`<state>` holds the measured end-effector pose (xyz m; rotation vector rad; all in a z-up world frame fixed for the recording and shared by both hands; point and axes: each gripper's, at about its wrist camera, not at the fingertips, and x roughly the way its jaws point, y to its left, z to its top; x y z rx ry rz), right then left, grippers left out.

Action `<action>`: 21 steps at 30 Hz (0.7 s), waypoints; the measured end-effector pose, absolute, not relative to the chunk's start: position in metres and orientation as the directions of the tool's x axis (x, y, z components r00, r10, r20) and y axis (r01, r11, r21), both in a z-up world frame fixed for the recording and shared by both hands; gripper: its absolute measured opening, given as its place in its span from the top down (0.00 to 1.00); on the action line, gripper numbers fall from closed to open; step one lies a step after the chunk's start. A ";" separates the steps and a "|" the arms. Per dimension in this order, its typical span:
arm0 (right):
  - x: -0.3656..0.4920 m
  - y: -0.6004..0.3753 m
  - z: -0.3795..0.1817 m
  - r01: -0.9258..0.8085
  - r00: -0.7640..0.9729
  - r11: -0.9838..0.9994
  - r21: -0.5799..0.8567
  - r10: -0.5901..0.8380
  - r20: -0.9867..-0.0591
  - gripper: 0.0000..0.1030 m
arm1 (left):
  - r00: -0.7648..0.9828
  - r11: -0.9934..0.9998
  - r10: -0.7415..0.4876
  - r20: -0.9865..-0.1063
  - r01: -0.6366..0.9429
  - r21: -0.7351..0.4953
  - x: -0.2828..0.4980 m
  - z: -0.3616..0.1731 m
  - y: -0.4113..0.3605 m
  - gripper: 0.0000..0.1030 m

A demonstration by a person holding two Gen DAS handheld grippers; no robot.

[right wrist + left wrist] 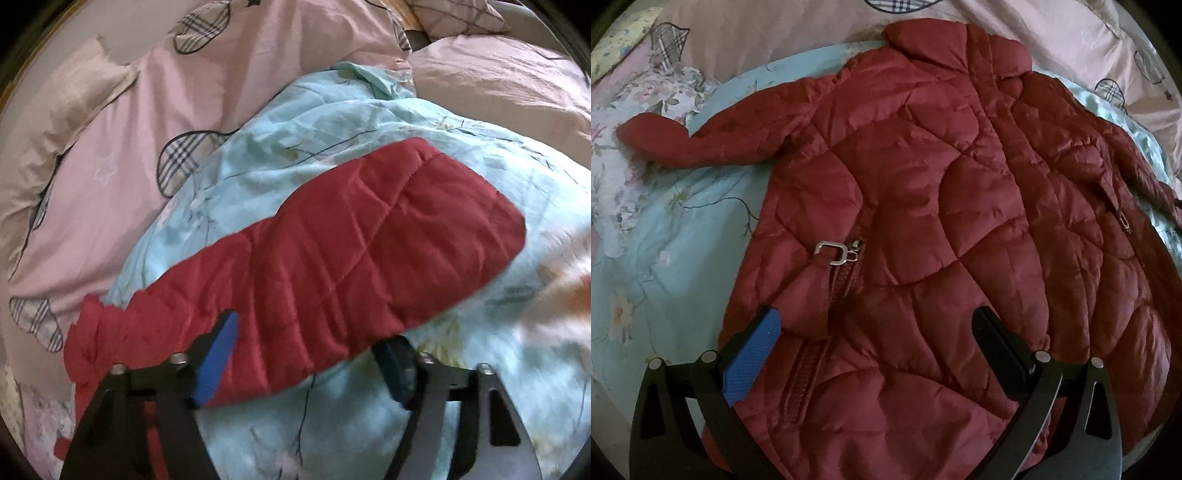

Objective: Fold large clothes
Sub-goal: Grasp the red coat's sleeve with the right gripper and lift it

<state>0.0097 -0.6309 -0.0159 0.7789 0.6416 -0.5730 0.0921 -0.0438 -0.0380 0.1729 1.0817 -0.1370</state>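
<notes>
Jacket (923, 221), red and quilted, lies spread front-up on a pale blue floral quilt (676, 229), collar (945, 40) at the far end and one sleeve (701, 142) stretched out to the left. A pocket zipper (846, 280) with a silver pull (836, 253) shows on the near left panel. The left gripper (875, 332) hangs over the lower part of the jacket with its jaws spread wide, nothing between them. In the right wrist view the other sleeve (332, 266) lies across the quilt (369, 122), its cuff end to the right. The right gripper (310, 343) is also spread, straddling the sleeve's near edge: the blue pad (218, 362) rests over the red fabric, the other finger sits below the edge; whether they touch the cloth I cannot tell. Pink bedding (122, 155) with plaid patches lies beyond the quilt.
</notes>
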 end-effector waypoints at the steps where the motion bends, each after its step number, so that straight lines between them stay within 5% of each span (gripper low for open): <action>1: 0.012 -0.633 -0.015 0.675 0.674 0.584 0.452 -0.238 -0.699 0.45 | 0.463 0.978 -0.026 -0.886 0.197 0.074 0.093 -0.039 -0.045 0.00; 10: 0.042 -0.635 0.006 0.653 0.686 0.638 0.408 -0.270 -0.676 0.85 | 0.450 0.978 -0.043 -0.892 0.203 0.055 0.100 -0.046 -0.052 0.00; 21: 0.090 -0.543 0.046 0.450 0.759 0.843 0.294 -0.187 -0.624 0.89 | 0.470 0.976 -0.102 -0.877 0.216 0.002 0.104 -0.041 -0.052 0.00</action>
